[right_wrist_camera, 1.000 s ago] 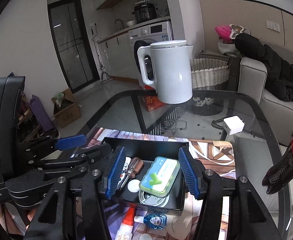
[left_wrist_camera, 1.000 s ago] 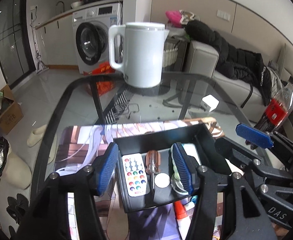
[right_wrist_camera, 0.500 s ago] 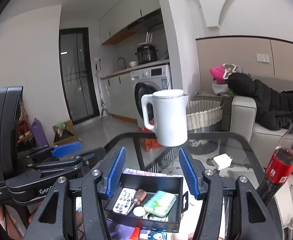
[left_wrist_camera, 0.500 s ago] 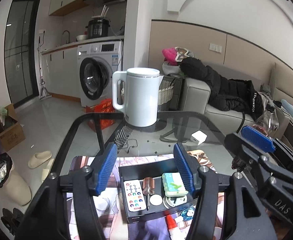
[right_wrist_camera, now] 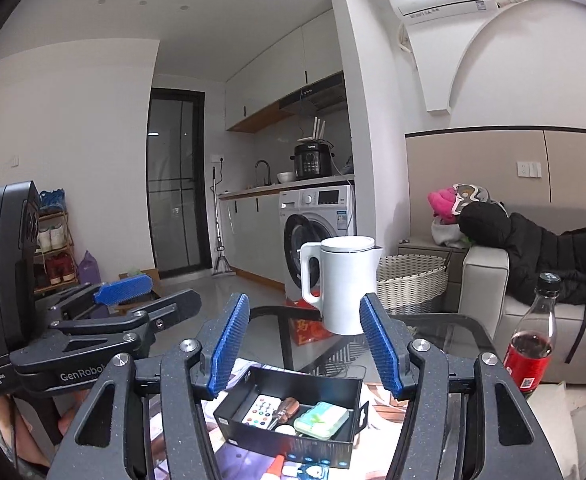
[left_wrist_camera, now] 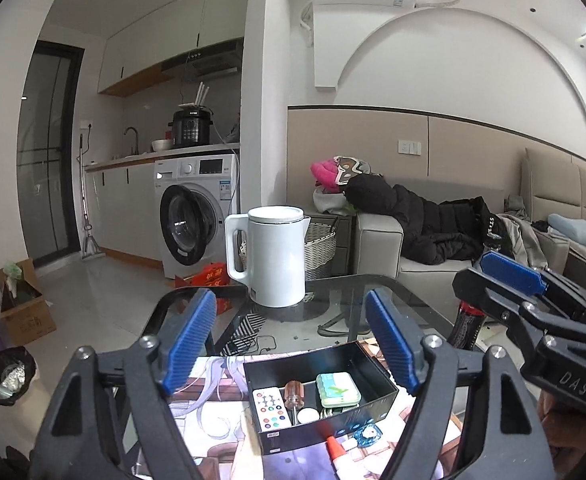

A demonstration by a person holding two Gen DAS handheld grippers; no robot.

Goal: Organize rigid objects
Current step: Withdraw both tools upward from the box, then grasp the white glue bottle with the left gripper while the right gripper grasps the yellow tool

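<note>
A: Start with the left gripper [left_wrist_camera: 293, 344]. What is it doing?

B: Its jaws are opening, blue pads wide apart, and nothing sits between them. It hangs above the table, clear of everything.

A: And the right gripper [right_wrist_camera: 305, 344]?

B: Its jaws are opening as well, and they are empty too. Between its pads you only see the room beyond. The left gripper shows at the left edge of its view, level with it.

A: Where are the objects being organized?

B: In the black tray [left_wrist_camera: 377, 364], which lies below both grippers on a printed mat [left_wrist_camera: 209, 408]. Inside, from left to right in the left wrist view, lie a white remote with coloured buttons [left_wrist_camera: 271, 408], a screwdriver with a brown handle [left_wrist_camera: 292, 392], a small white disc [left_wrist_camera: 308, 415] and a green and white box [left_wrist_camera: 337, 389]. The box rests on something round that I cannot make out.

A: Anything outside the tray?

B: Just in front of it on the mat are a tube with a red cap [left_wrist_camera: 335, 446] and a small blue packet [left_wrist_camera: 368, 434]. Farther back on the glass table [left_wrist_camera: 333, 312] stands a white kettle [left_wrist_camera: 271, 256], upright. A cola bottle [right_wrist_camera: 531, 344] stands at the right side of the table, well apart from the tray.
</note>
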